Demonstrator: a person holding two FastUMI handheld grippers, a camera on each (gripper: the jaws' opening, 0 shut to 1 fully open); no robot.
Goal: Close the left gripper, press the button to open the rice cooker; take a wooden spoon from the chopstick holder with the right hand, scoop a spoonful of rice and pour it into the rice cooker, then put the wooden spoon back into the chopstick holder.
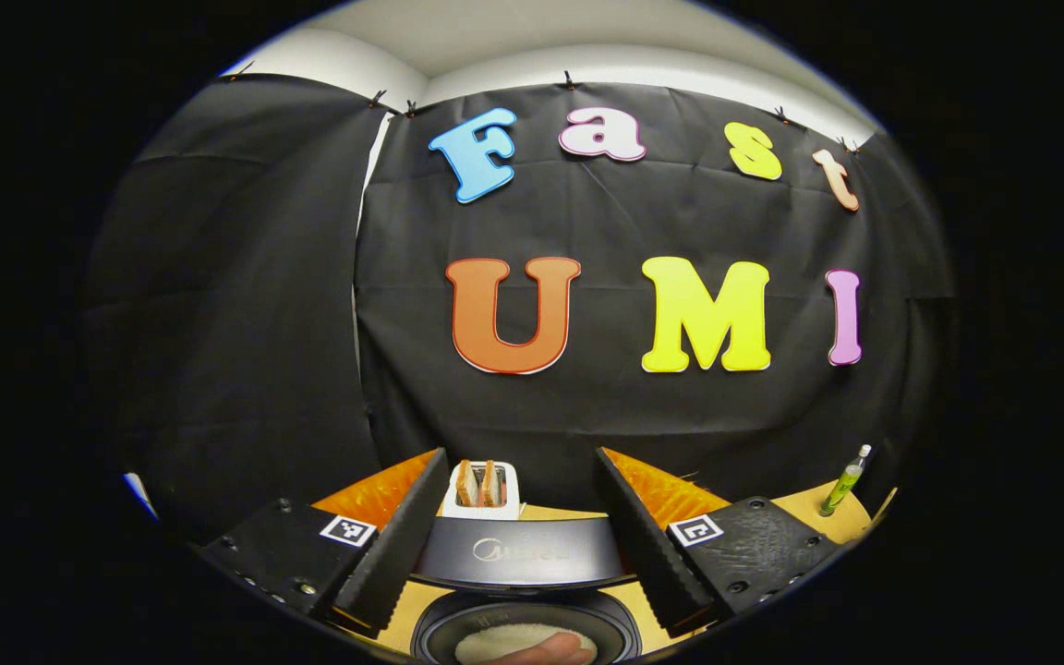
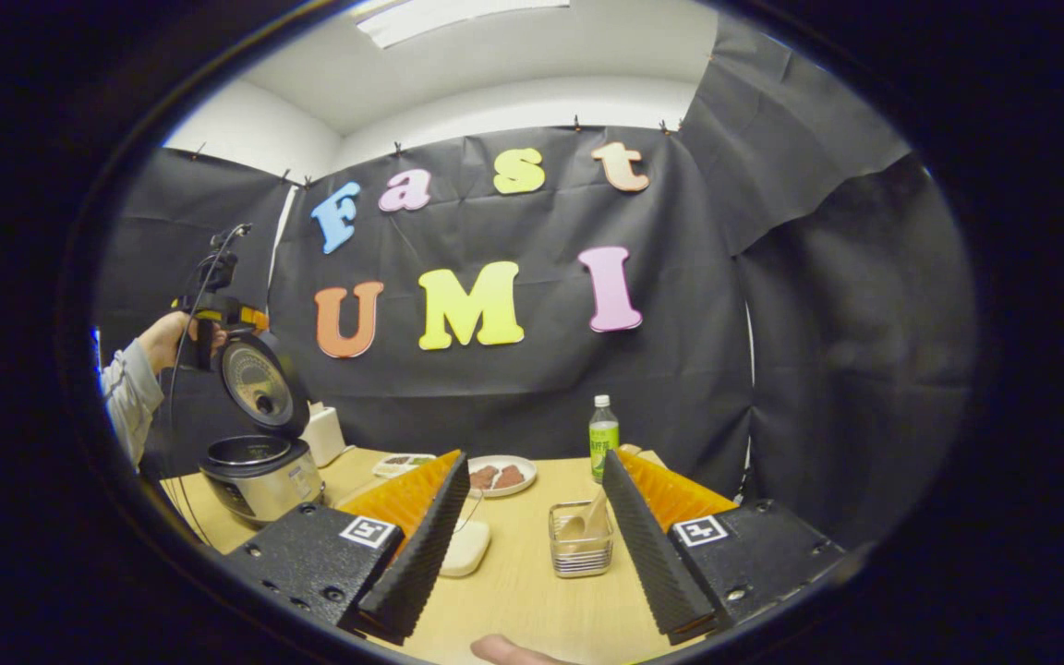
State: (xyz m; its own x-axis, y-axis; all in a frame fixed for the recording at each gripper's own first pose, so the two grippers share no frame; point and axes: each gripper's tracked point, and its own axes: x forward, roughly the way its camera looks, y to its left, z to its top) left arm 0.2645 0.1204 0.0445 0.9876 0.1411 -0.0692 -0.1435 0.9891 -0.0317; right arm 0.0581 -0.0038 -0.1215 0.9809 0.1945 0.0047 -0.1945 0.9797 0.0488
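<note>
The rice cooker (image 2: 259,476) stands at the table's left with its lid (image 2: 259,383) raised. A hand (image 2: 163,337) holds my left gripper just above that lid. In the left gripper view my left gripper (image 1: 523,457) is open, its fingers either side of the lid's top edge (image 1: 523,554), with the open pot (image 1: 523,637) below. My right gripper (image 2: 534,454) is open and empty above the table. The wire chopstick holder (image 2: 580,545) sits ahead between its fingers, and the wooden spoon (image 2: 587,525) stands in it. A white rice dish (image 2: 465,547) lies partly behind the left finger.
A white toaster (image 1: 486,489) with bread slices stands behind the cooker. A green bottle (image 2: 602,439) and a plate of brown food (image 2: 498,476) sit at the back of the wooden table (image 2: 523,591). A small tray (image 2: 403,462) lies near the plate. A fingertip (image 2: 513,651) shows at the bottom edge.
</note>
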